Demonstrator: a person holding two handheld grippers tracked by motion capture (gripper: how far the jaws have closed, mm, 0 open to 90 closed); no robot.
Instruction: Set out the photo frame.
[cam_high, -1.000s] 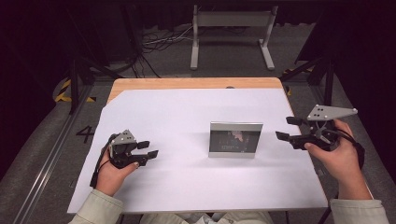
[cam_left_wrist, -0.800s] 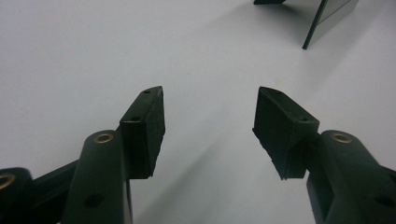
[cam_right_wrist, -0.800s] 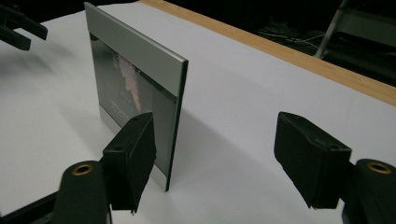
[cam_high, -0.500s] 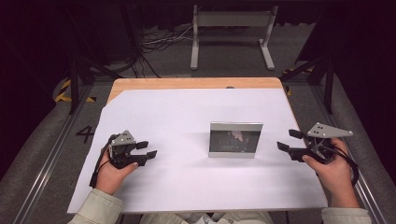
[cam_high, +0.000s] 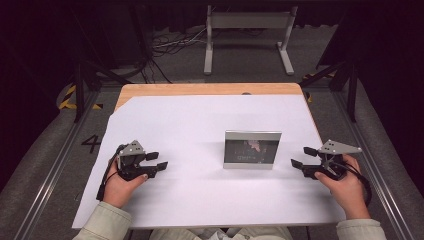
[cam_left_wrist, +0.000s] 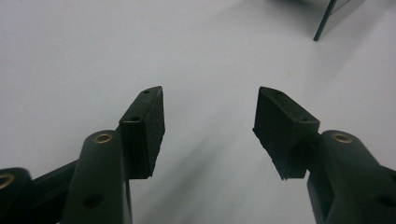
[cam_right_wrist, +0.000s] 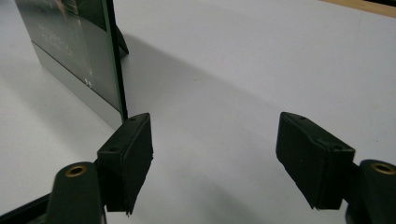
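A silver-framed picture frame (cam_high: 252, 149) stands upright a little right of the middle of the white table cover (cam_high: 200, 125), its dark picture facing the person. My left gripper (cam_high: 157, 160) rests low at the left, open, jaws pointing right toward the frame with nothing between them. In the left gripper view the jaws (cam_left_wrist: 210, 119) stand wide over bare white surface, and the frame's corner (cam_left_wrist: 334, 14) shows at the top right. My right gripper (cam_high: 302, 157) is open at the frame's right side, a short gap away. In the right gripper view the frame's edge (cam_right_wrist: 109, 60) stands just beyond the left jaw of my right gripper (cam_right_wrist: 215, 154).
A strip of wooden tabletop (cam_high: 210, 89) shows past the far edge of the white cover. Behind the table stand a grey metal stand (cam_high: 247, 30) and dark tripod legs (cam_high: 345, 75) on the floor. Rails run along both sides of the table.
My right gripper has come down from above the table to just over its surface beside the frame. My left gripper has stayed where it was.
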